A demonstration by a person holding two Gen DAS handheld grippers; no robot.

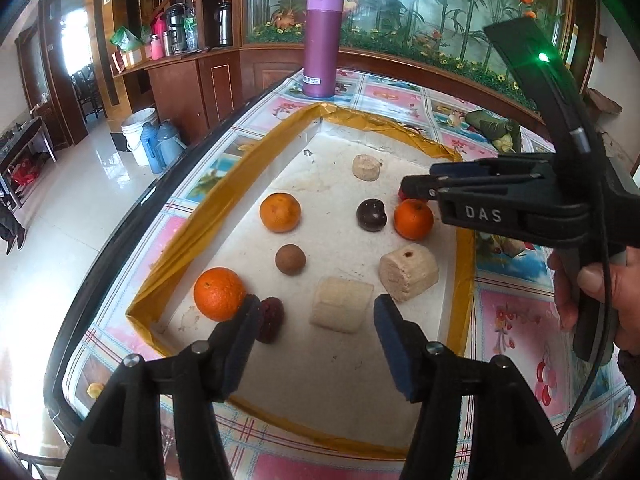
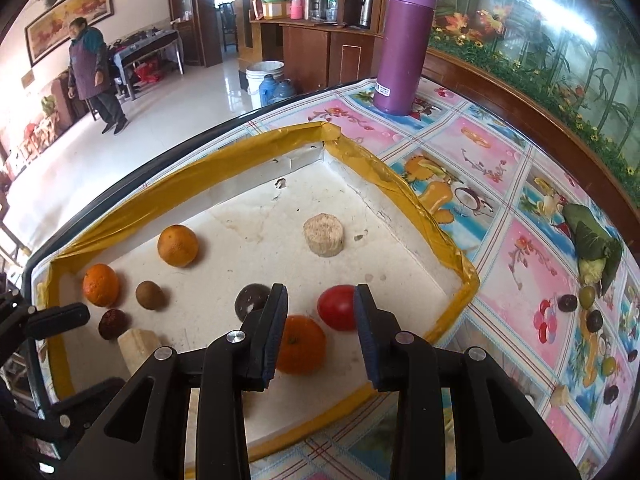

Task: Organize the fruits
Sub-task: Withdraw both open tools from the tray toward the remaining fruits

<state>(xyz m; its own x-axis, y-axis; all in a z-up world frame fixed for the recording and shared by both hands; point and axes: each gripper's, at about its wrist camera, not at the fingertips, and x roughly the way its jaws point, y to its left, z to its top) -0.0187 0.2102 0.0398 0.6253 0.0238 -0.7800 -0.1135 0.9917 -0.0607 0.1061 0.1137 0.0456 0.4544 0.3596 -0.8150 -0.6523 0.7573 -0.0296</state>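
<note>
We see the fruits lying loose inside the yellow-edged tray (image 2: 404,196): three oranges, with one orange (image 2: 300,344) just under our right gripper (image 2: 320,304) and a red tomato (image 2: 338,307) beside it. Both claws are spread and pinch nothing; our left gripper (image 1: 316,314) hangs over a pale cylinder block (image 1: 342,304). A purple flask (image 2: 402,44) stands beyond the tray's far corner.

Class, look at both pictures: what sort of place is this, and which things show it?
Probably a home's living or dining room: a tablecloth printed with fruit, thermos flasks on a wooden sideboard, and a framed painting on the wall.
</note>
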